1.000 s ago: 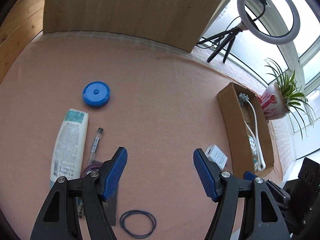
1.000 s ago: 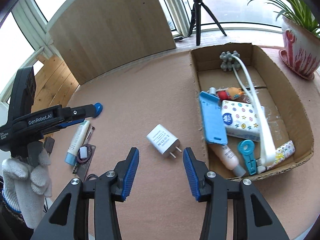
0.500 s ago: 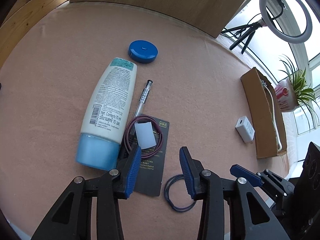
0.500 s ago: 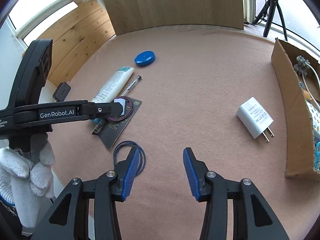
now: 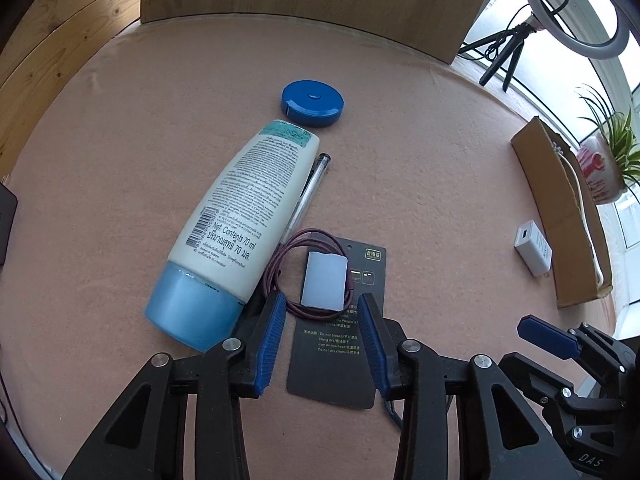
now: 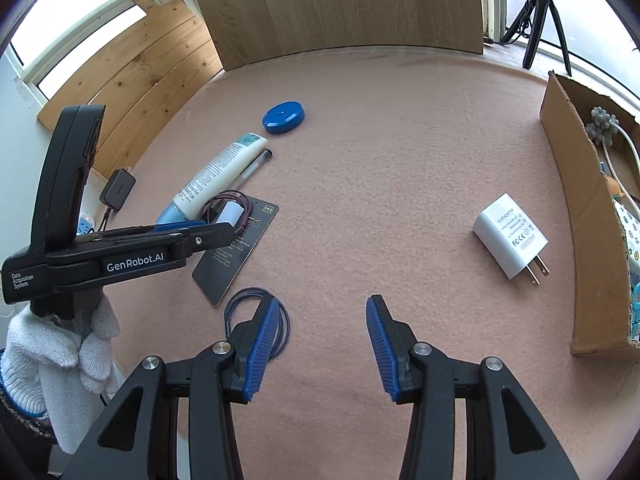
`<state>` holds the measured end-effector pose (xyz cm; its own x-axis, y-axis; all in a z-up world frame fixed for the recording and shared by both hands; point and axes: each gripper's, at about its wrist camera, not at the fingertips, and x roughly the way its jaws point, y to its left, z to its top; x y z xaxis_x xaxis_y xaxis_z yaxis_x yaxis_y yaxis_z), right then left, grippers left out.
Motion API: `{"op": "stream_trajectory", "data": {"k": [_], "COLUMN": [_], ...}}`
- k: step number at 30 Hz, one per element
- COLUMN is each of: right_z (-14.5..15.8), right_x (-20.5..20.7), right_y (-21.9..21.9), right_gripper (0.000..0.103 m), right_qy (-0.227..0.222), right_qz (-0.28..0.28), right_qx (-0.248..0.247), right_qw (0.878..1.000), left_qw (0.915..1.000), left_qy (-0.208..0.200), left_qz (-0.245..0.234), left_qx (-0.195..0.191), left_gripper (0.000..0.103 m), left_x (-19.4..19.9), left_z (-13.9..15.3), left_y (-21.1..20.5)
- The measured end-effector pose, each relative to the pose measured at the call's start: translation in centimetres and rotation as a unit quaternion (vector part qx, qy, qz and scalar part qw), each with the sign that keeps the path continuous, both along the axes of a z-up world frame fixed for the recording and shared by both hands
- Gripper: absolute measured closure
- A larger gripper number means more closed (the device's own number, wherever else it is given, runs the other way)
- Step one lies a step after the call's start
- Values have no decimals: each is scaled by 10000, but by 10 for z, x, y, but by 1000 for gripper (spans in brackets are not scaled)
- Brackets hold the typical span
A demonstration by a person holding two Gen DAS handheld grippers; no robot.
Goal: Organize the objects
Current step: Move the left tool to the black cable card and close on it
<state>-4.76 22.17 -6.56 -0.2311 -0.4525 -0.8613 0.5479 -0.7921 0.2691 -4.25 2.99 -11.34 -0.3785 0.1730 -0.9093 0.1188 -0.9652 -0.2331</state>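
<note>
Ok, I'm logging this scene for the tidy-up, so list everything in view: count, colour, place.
lotion tube: 1, white with blue cap, lying left on the mat
pen: 1, clear, against the tube's right side
blue round case: 1, beyond the tube
black card: 1, flat, under the left gripper
maroon hair tie: 1, looped on the card with a white tag
dark blue hair tie: 1, near the card's front end
charger: 1, white, right of centre
cardboard box: 1, brown, far right, items inside
potted plant: 1, green, behind the box
ring light: 1, on tripod, by window
left gripper: black, blue pads, straddling the card
right gripper: open, over the mat
gloved hand: 1, white, holding left gripper
</note>
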Motion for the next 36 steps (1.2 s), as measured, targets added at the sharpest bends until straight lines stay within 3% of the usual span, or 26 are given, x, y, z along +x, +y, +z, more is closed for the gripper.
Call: {"op": "stream_trajectory", "data": {"k": [2, 4, 7, 21, 25, 31, 36], "right_z": [0, 0, 2, -2, -5, -5, -6], "right_x": [-1, -3, -6, -26, -31, -36, -39], "right_y": [0, 1, 4, 37, 46, 56, 60], "right_gripper": [61, 61, 61, 61, 61, 61, 61], "right_qy": [-24, -23, -6, -176, -230, -273, -329], "right_qz": [-38, -72, -145, -645, -779, -946, -1032], "right_qx": [-24, -30, -31, -73, -69, -112, -184], "right_qw": [10000, 10000, 9999, 9977, 9967, 9951, 9939], "left_qw": [10000, 9999, 9994, 9921, 9901, 9910, 9866], "left_qy": [24, 54, 75, 83, 98, 303, 382], "left_qz": [-39, -48, -168, -1057, -1251, -1235, -1576], "left_qx": [54, 153, 310, 676, 630, 410, 185], "left_gripper": [63, 72, 78, 80, 82, 81, 81], "left_x": [-2, -3, -6, -25, -24, -16, -24], "left_z": [0, 0, -2, -5, -2, 14, 20], "left_y": [3, 5, 15, 98, 113, 98, 109]}}
